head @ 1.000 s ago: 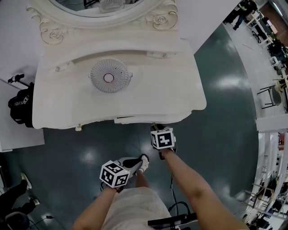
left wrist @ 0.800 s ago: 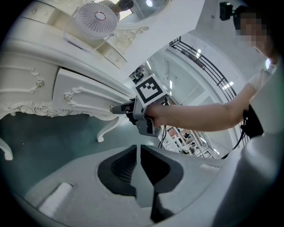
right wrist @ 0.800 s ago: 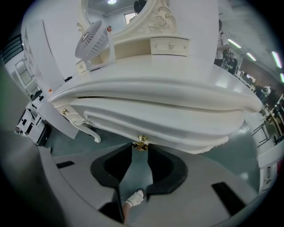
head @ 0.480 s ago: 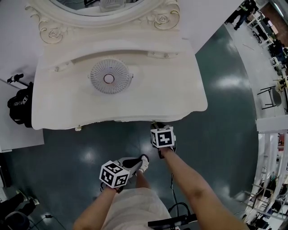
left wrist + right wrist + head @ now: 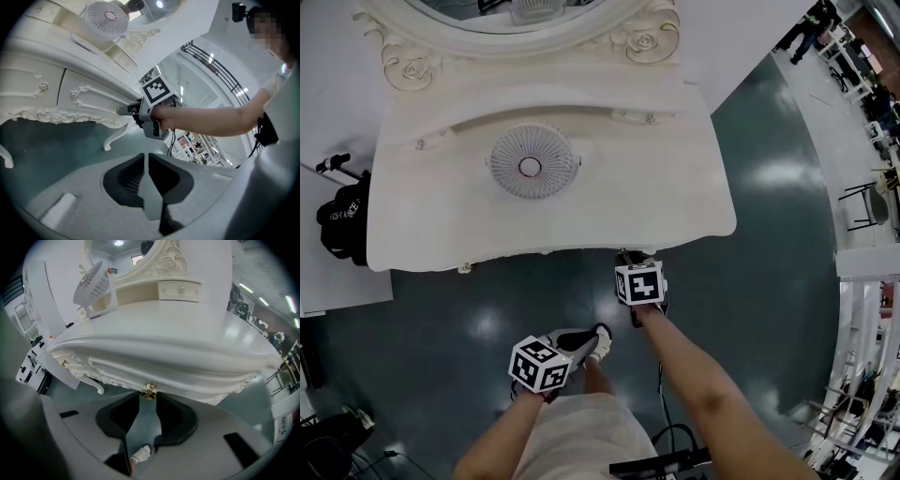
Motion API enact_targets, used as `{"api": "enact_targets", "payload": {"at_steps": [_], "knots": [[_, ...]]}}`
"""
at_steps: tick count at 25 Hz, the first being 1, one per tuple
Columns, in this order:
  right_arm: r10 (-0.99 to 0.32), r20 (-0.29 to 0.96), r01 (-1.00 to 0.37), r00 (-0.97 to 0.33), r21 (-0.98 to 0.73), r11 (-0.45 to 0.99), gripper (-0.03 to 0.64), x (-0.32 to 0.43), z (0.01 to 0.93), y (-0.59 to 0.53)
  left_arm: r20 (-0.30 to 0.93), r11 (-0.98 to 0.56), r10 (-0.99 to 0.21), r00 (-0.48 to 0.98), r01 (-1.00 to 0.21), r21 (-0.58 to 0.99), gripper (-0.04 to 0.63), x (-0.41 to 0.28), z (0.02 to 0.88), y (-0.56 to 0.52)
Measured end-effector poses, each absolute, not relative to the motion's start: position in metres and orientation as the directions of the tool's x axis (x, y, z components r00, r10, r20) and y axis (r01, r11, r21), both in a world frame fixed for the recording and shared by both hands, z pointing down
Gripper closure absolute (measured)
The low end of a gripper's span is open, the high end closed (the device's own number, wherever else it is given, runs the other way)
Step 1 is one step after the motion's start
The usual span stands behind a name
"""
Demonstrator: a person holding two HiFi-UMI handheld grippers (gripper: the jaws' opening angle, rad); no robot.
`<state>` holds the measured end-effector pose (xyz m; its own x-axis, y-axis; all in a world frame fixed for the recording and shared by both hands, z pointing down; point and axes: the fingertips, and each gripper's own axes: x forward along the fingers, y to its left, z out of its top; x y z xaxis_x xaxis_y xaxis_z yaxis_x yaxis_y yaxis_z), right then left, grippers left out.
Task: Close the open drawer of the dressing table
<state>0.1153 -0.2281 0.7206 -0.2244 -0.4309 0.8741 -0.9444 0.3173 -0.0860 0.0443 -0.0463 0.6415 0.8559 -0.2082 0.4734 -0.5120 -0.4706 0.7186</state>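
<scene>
Brass knob [image 5: 149, 389] of the drawer [image 5: 197, 383] sits clenched in the jaws of the right gripper [image 5: 149, 397]. The left gripper [image 5: 146, 159] hangs apart, jaws together, empty.

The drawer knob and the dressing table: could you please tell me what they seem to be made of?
The drawer knob looks like polished brass-coloured metal: gold and shiny. The dressing table looks like wood painted glossy cream, given its carved scrollwork and soft reflections, though moulded resin is possible.
</scene>
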Motion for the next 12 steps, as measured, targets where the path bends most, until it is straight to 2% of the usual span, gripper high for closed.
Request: {"api": "enact_targets", "payload": {"at_steps": [12], "knots": [[-0.427, 0.877, -0.944, -0.219, -0.080, 0.320, 0.495, 0.1138, 0.7213, -0.2355, 0.474, -0.467, -0.217, 0.854, -0.517, 0.717, 0.577, 0.0430, 0.6434, -0.0519]]}}
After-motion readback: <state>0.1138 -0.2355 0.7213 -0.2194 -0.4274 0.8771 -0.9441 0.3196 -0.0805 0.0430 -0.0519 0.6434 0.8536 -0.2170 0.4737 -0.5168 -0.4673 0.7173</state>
